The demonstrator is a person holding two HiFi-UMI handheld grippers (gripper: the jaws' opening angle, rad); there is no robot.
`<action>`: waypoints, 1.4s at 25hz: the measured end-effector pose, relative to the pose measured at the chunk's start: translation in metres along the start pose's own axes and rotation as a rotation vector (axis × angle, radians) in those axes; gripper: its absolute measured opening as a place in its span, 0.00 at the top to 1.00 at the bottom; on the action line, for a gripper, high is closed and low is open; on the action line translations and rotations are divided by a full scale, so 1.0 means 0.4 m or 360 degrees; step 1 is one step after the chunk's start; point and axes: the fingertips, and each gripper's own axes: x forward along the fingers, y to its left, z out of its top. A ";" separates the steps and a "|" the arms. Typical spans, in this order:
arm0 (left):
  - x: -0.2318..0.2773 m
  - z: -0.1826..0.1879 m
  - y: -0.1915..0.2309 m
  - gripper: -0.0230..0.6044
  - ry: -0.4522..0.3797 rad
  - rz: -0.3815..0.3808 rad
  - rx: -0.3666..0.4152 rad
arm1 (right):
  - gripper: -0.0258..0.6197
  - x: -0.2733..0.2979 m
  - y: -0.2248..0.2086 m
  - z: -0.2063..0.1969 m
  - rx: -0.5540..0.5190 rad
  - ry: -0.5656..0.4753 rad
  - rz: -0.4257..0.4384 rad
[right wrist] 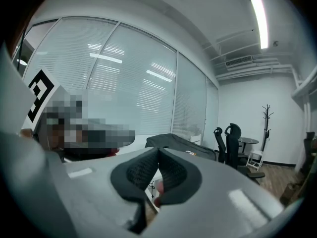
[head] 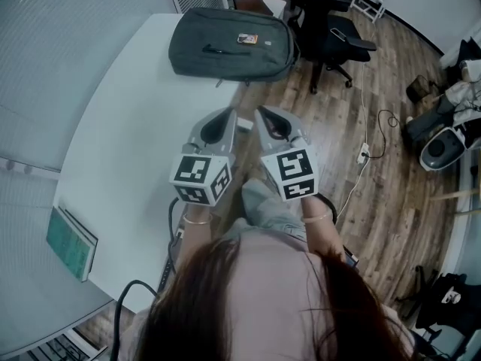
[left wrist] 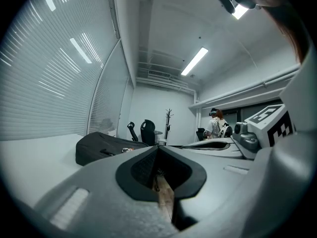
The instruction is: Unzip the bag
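Since the white table [head: 128, 141] bears the grey backpack [head: 229, 45] well beyond both tools, the reach comes first. The left gripper [head: 228, 116] and right gripper [head: 261, 114] sit side by side short of the backpack, each with jaws pressed together on nothing. I judge both must open, one to pin the fabric and the other to pinch the zipper pull. A small orange tag [head: 247, 39] on the backpack's top face is too small to read.

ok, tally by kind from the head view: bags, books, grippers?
Bag: 1
Book: 1
Grippers: 2, left gripper and right gripper, both shut and empty
Total: 4
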 end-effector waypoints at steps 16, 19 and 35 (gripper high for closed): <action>0.187 -0.023 0.112 0.95 0.0088 -0.0007 0.0027 | 0.96 0.180 -0.108 -0.059 0.0075 0.0089 -0.0009; 0.228 -0.032 0.141 0.95 0.0106 0.0008 0.0018 | 0.96 0.219 -0.124 -0.073 0.0076 0.0116 0.0007; 0.391 -0.120 0.278 0.95 0.0234 0.0041 -0.0028 | 0.95 0.414 -0.172 -0.191 0.0114 0.0284 0.0076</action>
